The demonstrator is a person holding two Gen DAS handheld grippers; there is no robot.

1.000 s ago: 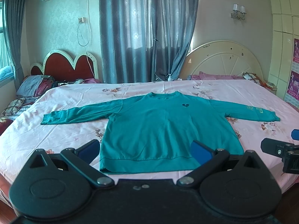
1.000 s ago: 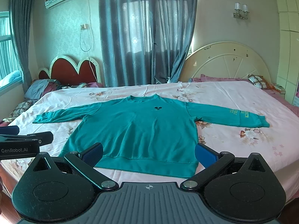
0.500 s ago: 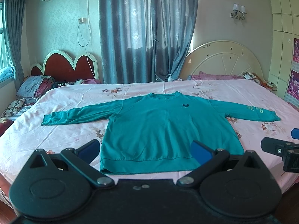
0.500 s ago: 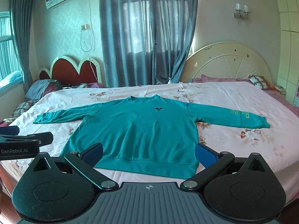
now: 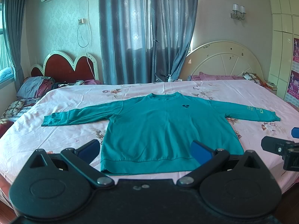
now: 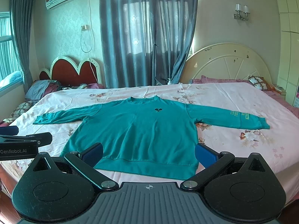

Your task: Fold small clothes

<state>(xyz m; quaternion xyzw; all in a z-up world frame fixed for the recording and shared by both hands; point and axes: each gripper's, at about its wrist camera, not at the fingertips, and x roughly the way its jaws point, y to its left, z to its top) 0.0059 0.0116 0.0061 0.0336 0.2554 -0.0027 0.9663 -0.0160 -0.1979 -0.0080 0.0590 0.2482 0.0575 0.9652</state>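
Observation:
A teal long-sleeved sweatshirt [image 5: 158, 128] [image 6: 142, 130] lies flat and face up on the pink floral bed sheet [image 5: 74, 130] [image 6: 243, 149], both sleeves spread out sideways and the hem toward me. My left gripper [image 5: 145, 149] hovers open above the near edge of the bed, in front of the hem, with nothing between its blue pads. My right gripper [image 6: 149, 152] is open too, held just short of the hem. Each gripper shows at the edge of the other's view: the right one [image 5: 280, 149] and the left one [image 6: 24, 141].
A cream round headboard [image 5: 224, 59] and pink pillows stand at the back right. A red heart-shaped headboard [image 5: 69, 69] with piled bedding [image 5: 35, 89] is at the back left. Blue curtains [image 5: 147, 31] hang behind the bed. Dark wood floor lies below the bed edge.
Both views have crept slightly forward and up toward the sweatshirt. The sweatshirt has not moved and both grippers stay open.

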